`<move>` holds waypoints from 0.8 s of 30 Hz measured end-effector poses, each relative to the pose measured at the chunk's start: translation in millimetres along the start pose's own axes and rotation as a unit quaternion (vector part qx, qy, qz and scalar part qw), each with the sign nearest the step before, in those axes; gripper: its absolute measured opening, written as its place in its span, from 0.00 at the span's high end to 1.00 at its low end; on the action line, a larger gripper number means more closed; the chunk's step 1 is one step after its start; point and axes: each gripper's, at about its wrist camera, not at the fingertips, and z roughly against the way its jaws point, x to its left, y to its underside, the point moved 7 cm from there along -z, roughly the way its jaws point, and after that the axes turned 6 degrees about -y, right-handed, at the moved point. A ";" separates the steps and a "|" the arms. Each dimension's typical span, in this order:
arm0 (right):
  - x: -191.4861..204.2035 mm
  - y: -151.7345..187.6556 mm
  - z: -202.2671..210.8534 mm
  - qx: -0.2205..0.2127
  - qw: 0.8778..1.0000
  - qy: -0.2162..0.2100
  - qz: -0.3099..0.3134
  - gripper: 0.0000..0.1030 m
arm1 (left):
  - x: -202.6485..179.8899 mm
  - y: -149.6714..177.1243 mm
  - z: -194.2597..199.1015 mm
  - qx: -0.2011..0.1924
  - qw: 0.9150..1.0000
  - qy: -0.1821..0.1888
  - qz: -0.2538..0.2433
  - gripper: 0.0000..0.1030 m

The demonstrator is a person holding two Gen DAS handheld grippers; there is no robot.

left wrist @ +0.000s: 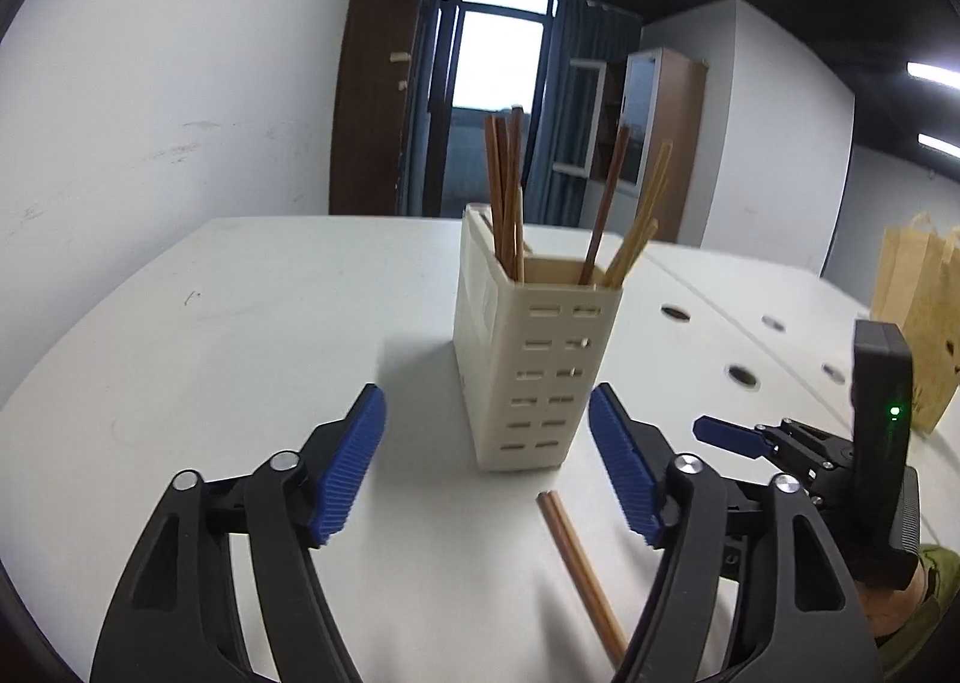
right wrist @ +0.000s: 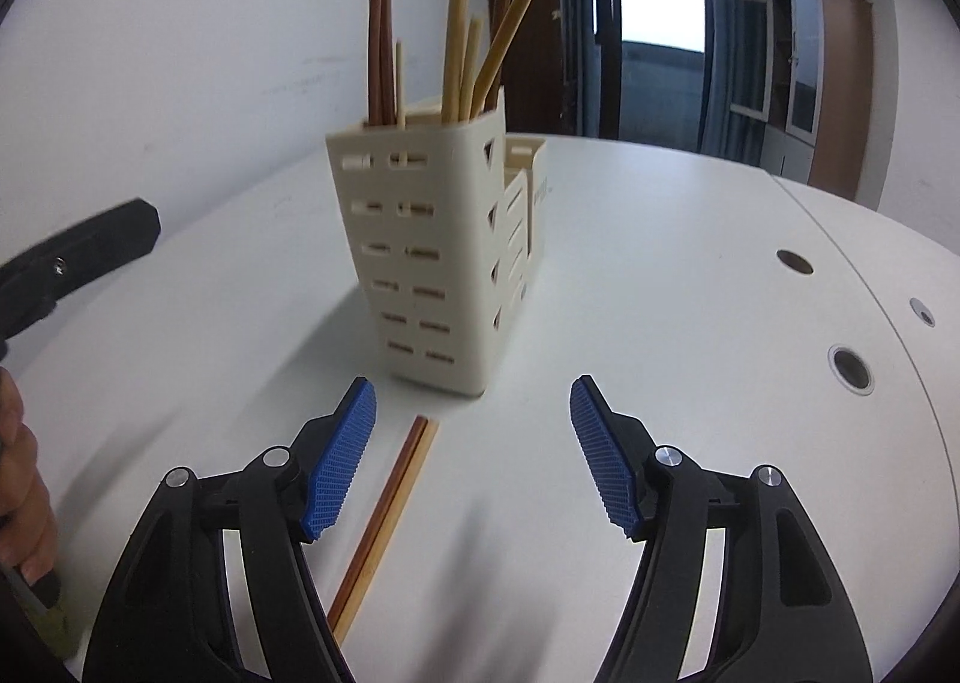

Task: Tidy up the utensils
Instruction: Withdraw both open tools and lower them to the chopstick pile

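Observation:
A cream slotted utensil holder (left wrist: 528, 359) (right wrist: 432, 257) stands upright on the white table (left wrist: 210, 335) with several brown and pale chopsticks (left wrist: 507, 191) (right wrist: 462, 23) sticking up out of it. A pair of brown chopsticks (left wrist: 579, 563) (right wrist: 384, 515) lies flat on the table just in front of the holder. My left gripper (left wrist: 486, 461) is open a little before the holder, the loose pair lying low between its jaws toward the right one. My right gripper (right wrist: 471, 455) is open too, with nothing between its pads; the loose pair lies under its left finger.
The right gripper's body (left wrist: 828, 443) shows at the right edge of the left wrist view, beside a brown paper bag (left wrist: 924, 311). Round cable holes (right wrist: 849, 368) dot the table's right side. A hand (right wrist: 24, 491) and the left tool show at the left edge of the right wrist view.

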 end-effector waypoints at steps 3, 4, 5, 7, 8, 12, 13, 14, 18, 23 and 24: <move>2.4 8.9 -14.8 0.030 1.000 -0.003 0.002 0.35 | 0.1 5.1 -4.4 0.013 1.000 -0.009 -0.008 0.29; 2.3 12.2 -19.1 0.039 0.999 -0.005 -0.001 0.35 | 0.2 6.9 -6.5 0.020 1.000 -0.010 -0.011 0.29; 1.4 14.7 -22.3 0.046 0.999 -0.001 -0.002 0.35 | 0.7 7.5 -6.7 0.022 1.000 -0.011 -0.011 0.29; 0.6 19.0 -26.9 0.060 0.998 -0.002 -0.007 0.35 | 1.3 8.8 -6.0 0.022 1.000 -0.009 -0.012 0.27; 0.3 22.4 -30.5 0.070 0.997 -0.002 -0.010 0.35 | 1.4 8.9 -5.9 0.021 1.000 -0.010 -0.013 0.26; 1.0 34.4 -42.8 0.101 0.995 0.009 -0.010 0.35 | 4.7 10.9 -8.9 0.029 0.999 -0.018 -0.012 0.26; 2.1 35.2 -44.6 0.106 0.994 0.010 -0.009 0.35 | 6.1 11.6 -9.9 0.033 0.999 -0.018 -0.010 0.26; 3.4 36.7 -46.7 0.110 0.994 0.010 -0.007 0.35 | 7.6 11.9 -10.1 0.035 0.999 -0.018 -0.007 0.26; 5.5 42.8 -51.7 0.118 0.993 0.021 0.000 0.35 | 11.3 6.9 -5.0 0.024 1.000 -0.013 0.001 0.24; 5.6 48.9 -56.3 0.127 0.992 0.026 -0.003 0.35 | 15.1 4.9 -2.7 0.021 1.000 -0.014 0.007 0.24; 6.2 49.3 -56.1 0.128 0.991 0.027 -0.003 0.35 | 15.2 5.2 -2.9 0.021 1.000 -0.015 0.007 0.24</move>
